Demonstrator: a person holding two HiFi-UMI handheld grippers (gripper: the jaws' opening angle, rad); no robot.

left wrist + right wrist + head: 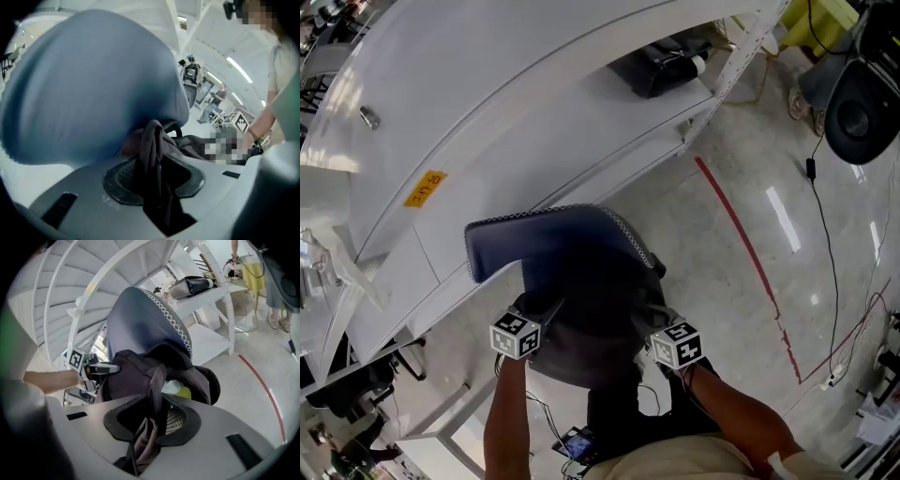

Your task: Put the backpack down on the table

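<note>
A dark backpack (581, 281) with a blue-grey panel edged in white zigzag stitching hangs between my two grippers, its top leaning over the edge of the white table (487, 112). My left gripper (546, 317) is shut on a dark strap (152, 145) at the pack's left side. My right gripper (652, 326) is shut on another dark strap (157, 385) at its right side. In the right gripper view the blue-grey panel (140, 324) rises above the jaws and something yellow-green (183, 391) shows inside the pack. The left gripper view is mostly filled by the blurred blue panel (93, 84).
A yellow label (425, 188) sits on the table's curved edge. A white shelf (712, 94) beyond holds a black bag (661, 64). A red line (750, 253) crosses the shiny floor. A black speaker (862, 112) and cables lie at the right. People stand in the background.
</note>
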